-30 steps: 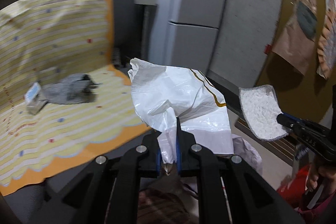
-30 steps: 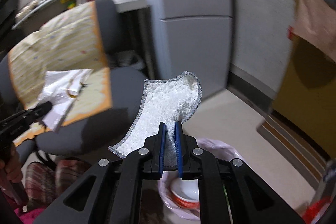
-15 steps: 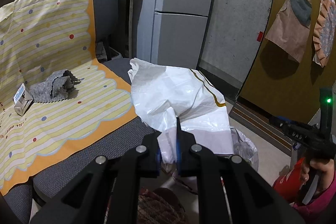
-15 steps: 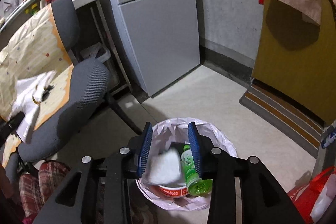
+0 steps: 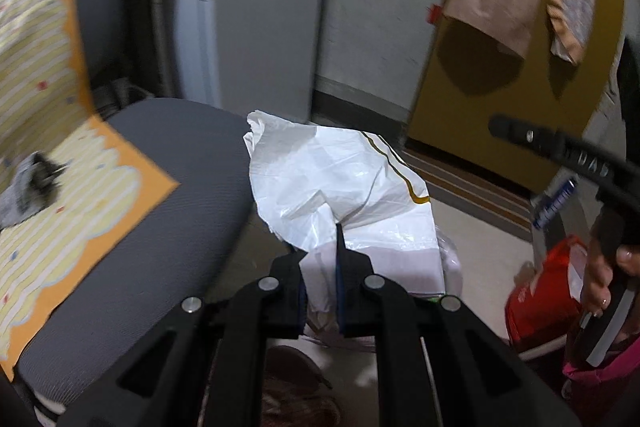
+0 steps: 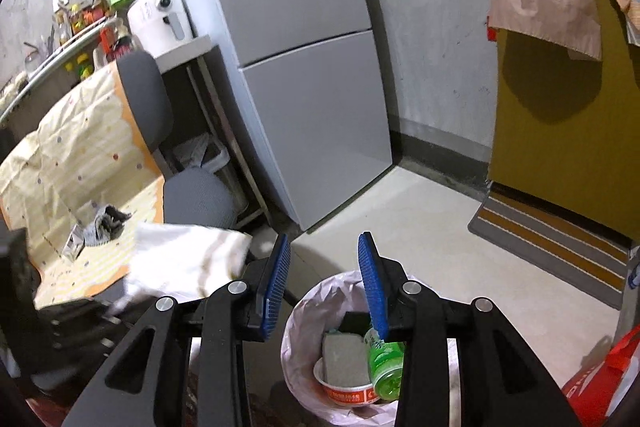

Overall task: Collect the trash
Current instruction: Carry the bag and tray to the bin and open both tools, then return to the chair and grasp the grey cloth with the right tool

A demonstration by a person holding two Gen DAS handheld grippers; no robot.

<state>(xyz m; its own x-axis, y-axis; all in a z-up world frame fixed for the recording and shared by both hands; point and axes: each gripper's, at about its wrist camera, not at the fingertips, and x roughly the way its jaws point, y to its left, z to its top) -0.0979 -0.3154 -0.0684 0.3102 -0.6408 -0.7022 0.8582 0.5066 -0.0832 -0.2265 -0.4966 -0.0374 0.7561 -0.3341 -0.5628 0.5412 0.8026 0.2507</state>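
My left gripper [image 5: 319, 259] is shut on a crumpled white plastic bag [image 5: 340, 187] and holds it in the air beside the chair seat; the bag also shows blurred in the right wrist view [image 6: 184, 259]. My right gripper [image 6: 326, 283] is open and empty above the lined trash bin [image 6: 304, 311]. In the bin lie a white cleaning pad [image 6: 344, 359], a green bottle [image 6: 384, 363] and a red-rimmed bowl [image 6: 348, 393]. A grey rag [image 6: 106, 223] and a small box [image 6: 74, 245] lie on the yellow cloth [image 6: 80, 147] on the chair.
A grey office chair [image 5: 168, 195] stands at left, a grey fridge [image 6: 304, 67] behind it. A red bag [image 5: 540, 295] sits on the floor at right. A striped doormat [image 6: 548, 231] lies before the yellow door [image 6: 560, 131].
My right gripper opened and let the white pad fall into the bin, then rose a little. My left gripper swung right with the bag, toward the bin.
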